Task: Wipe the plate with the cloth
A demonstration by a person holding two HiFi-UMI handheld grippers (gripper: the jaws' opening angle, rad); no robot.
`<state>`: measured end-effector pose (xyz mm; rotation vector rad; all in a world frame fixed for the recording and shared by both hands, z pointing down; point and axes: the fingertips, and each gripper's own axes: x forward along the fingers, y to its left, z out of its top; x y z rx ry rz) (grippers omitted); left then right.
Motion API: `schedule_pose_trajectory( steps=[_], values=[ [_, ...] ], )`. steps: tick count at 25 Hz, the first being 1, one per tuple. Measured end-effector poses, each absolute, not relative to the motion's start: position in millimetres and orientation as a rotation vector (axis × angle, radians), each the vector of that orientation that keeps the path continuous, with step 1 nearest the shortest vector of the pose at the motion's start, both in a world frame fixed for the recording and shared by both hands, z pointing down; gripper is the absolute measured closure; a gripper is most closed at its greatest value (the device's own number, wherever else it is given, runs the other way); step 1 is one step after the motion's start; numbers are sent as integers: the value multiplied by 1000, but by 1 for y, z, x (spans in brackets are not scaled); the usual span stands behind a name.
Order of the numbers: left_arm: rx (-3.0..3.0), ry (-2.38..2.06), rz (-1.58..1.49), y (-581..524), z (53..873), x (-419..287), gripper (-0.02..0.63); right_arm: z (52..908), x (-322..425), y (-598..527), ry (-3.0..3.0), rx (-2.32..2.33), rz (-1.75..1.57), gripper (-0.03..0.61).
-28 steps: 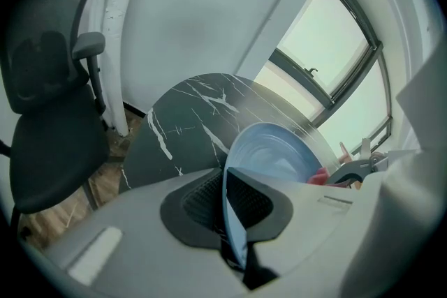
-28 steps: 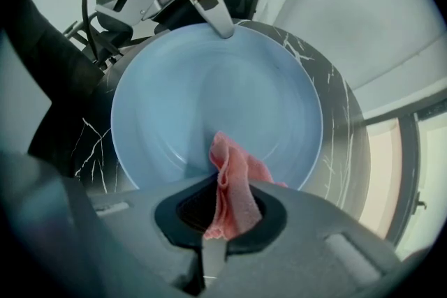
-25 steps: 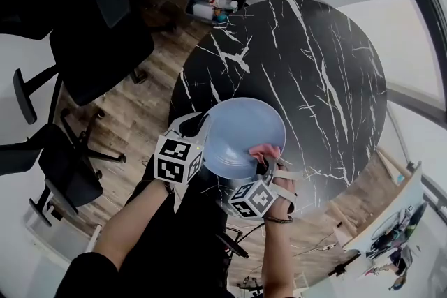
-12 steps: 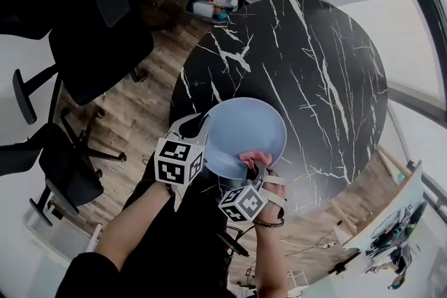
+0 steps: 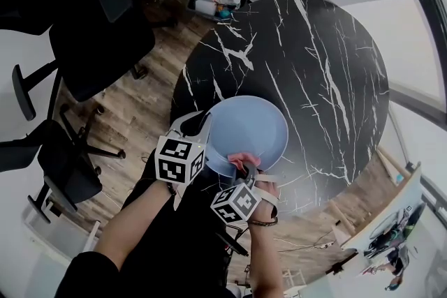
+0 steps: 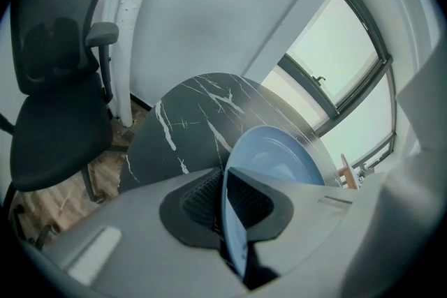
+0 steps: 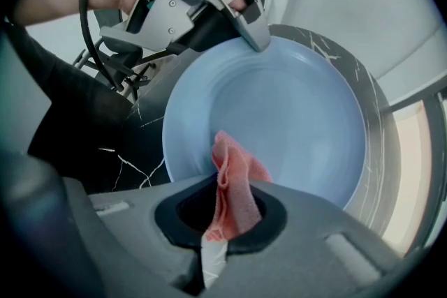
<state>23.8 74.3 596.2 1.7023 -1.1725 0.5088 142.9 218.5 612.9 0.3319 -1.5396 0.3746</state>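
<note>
Gripping the plate: the left hand-held gripper (image 6: 225, 195) is clamped on the rim of the light-blue plate (image 6: 279, 160), which stands edge-on between its pads. Only a narrow strip of rim is caught.
Plate position: it is held tilted at the near edge of the black marble tabletop (image 5: 314, 66), partly over the wood floor (image 5: 140, 105). I cannot tell whether its far rim rests on the tabletop.
Cloth: the right hand-held gripper (image 7: 227, 209) is closed on a pink cloth (image 7: 234, 178), whose short bunched end lies on the plate's face near the lower rim.
Risk, slip: a firm wiping push could lever the plate round in the one-sided rim grip and twist it loose, because the pressure lands far from the clamp.
Risk, drop: a loosened plate would probably fall to the floor, not the tabletop.
Risk, scrape: little cloth projects past the jaws, so pressing down could put the hard jaw tips on the glaze.
Risk, cloth: drag across the plate may pull the cloth out of the pinch.
</note>
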Motion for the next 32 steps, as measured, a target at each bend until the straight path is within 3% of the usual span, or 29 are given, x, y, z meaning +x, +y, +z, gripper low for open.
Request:
schedule_pose_trajectory(
  steps=[16, 32],
  values=[
    [1703, -1179, 496, 74, 596, 24, 581, 609, 78, 216, -1708, 263, 615, 561],
    [1703, -1185, 494, 74, 597, 25, 580, 601, 53, 217, -1806, 99, 516, 561]
  ],
)
